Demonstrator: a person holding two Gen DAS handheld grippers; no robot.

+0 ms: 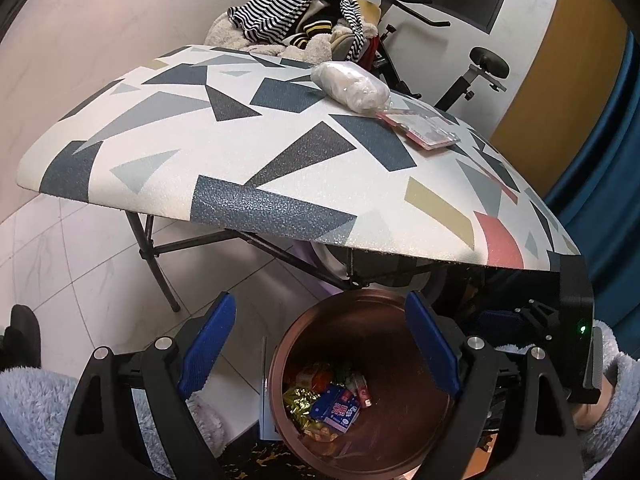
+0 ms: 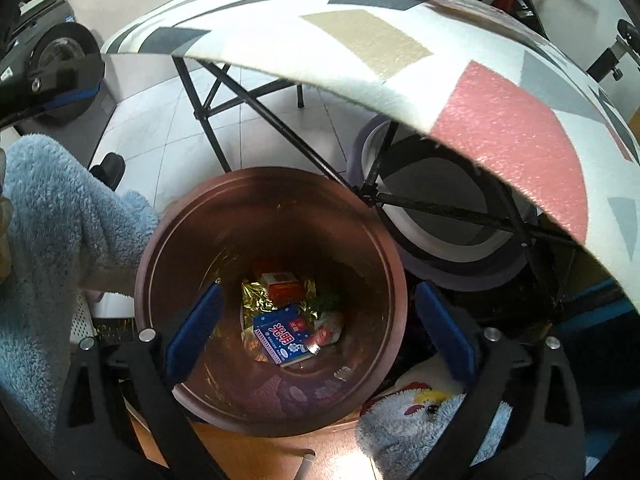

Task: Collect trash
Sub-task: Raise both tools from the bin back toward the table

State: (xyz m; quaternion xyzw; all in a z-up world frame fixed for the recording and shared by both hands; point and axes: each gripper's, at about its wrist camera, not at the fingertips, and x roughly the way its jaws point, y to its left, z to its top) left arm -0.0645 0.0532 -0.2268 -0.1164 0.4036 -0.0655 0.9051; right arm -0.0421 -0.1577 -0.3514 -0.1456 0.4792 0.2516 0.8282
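A copper-coloured bin (image 2: 168,248) stands on the floor under the near edge of the patterned table (image 1: 248,152). At its bottom lie a blue carton (image 2: 282,336), gold foil (image 2: 256,300), an orange box (image 2: 282,284) and other wrappers. My right gripper (image 2: 316,332) hangs over the bin's mouth, open, nothing between its blue pads. My left gripper (image 1: 320,344) is open and empty above the bin (image 1: 372,320). On the table's far side rest a clear bag of white stuff (image 1: 350,86) and a flat pink-edged packet (image 1: 420,128).
A heap of striped and fluffy clothes (image 1: 296,24) sits behind the table beside an exercise bike (image 1: 480,68). A round purple and white object (image 2: 440,208) lies under the table beside the folding legs (image 2: 208,112). Blue fluffy sleeves (image 2: 52,216) flank both views.
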